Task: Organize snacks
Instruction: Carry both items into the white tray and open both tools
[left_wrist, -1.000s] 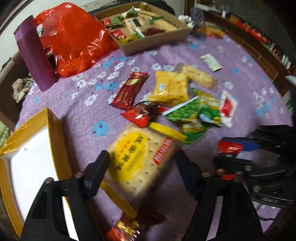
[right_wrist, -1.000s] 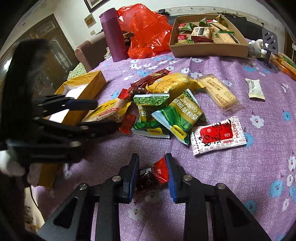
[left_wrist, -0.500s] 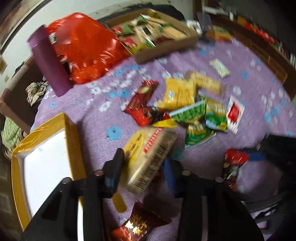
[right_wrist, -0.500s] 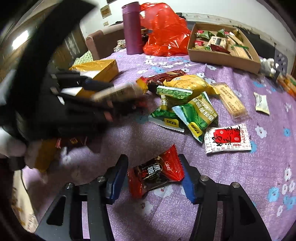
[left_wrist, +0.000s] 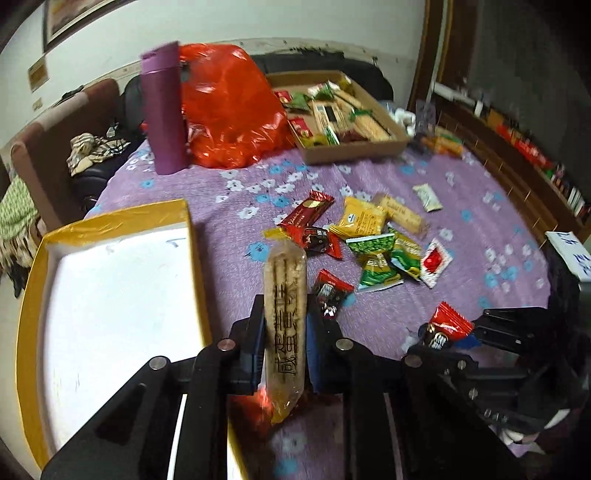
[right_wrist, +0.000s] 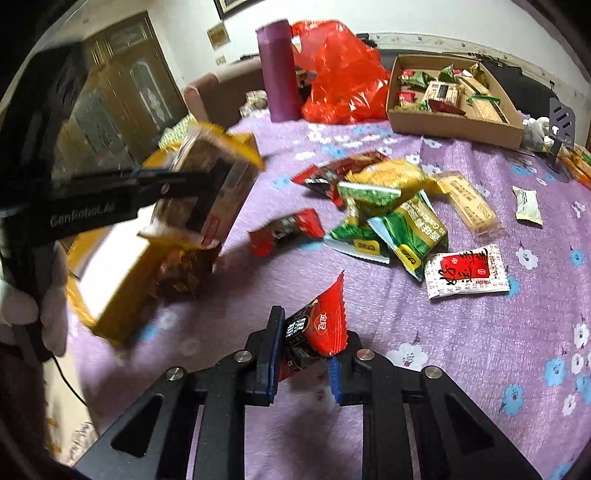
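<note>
My left gripper (left_wrist: 286, 325) is shut on a cracker packet (left_wrist: 286, 306), held on edge above the purple flowered tablecloth, just right of the yellow box (left_wrist: 35, 266) with a white inside. It also shows in the right wrist view (right_wrist: 207, 188). My right gripper (right_wrist: 308, 339) is shut on a red and black snack packet (right_wrist: 319, 325), lifted off the cloth; it also shows in the left wrist view (left_wrist: 445, 326). Several loose packets (right_wrist: 391, 218) lie in a heap mid-table.
A cardboard tray (left_wrist: 351, 151) of snacks stands at the far side. A purple flask (left_wrist: 164, 114) and a red plastic bag (left_wrist: 229, 110) stand far left. Another red packet (right_wrist: 284, 230) lies near the yellow box. A sofa stands behind the table.
My left gripper closed on the cracker packet, lifted it and turned it on edge beside the yellow box. My right gripper lifted the red and black packet off the cloth.
</note>
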